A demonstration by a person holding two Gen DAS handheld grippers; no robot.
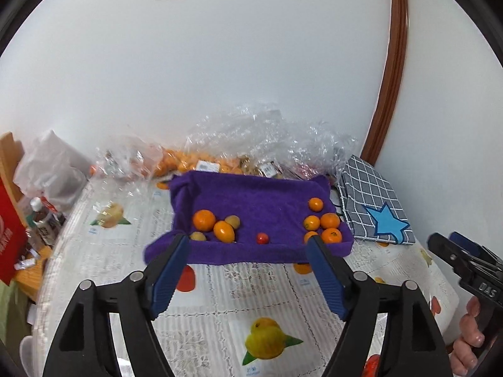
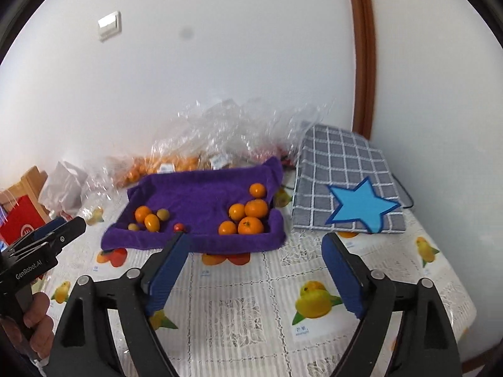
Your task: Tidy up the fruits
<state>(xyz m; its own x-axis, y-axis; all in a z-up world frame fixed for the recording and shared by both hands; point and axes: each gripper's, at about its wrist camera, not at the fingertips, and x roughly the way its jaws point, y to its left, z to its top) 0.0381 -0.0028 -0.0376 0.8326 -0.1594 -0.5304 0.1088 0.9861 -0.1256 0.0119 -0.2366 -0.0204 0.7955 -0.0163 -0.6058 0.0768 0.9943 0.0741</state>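
Note:
A purple towel (image 1: pixel 261 201) (image 2: pixel 204 194) lies on the table with fruit on it. On its left are an orange (image 1: pixel 204 220) (image 2: pixel 143 213), an oval orange fruit (image 1: pixel 223 231) (image 2: pixel 152 222) and small yellowish fruits (image 1: pixel 232 221). A small red tomato (image 1: pixel 262 238) (image 2: pixel 179 227) sits near the front middle. Several mandarins (image 1: pixel 330 220) (image 2: pixel 250 216) cluster on the right. My left gripper (image 1: pixel 248 242) is open and empty, just short of the towel's front edge. My right gripper (image 2: pixel 254 242) is open and empty, in front of the towel.
A grey checked cloth with a blue star (image 1: pixel 374 207) (image 2: pixel 345 191) lies right of the towel. Clear plastic bags of fruit (image 1: pixel 245 144) (image 2: pixel 201 150) are piled against the wall. Bottles and a red box (image 1: pixel 9 238) stand at the left. The fruit-print tablecloth (image 2: pixel 251 308) covers the table.

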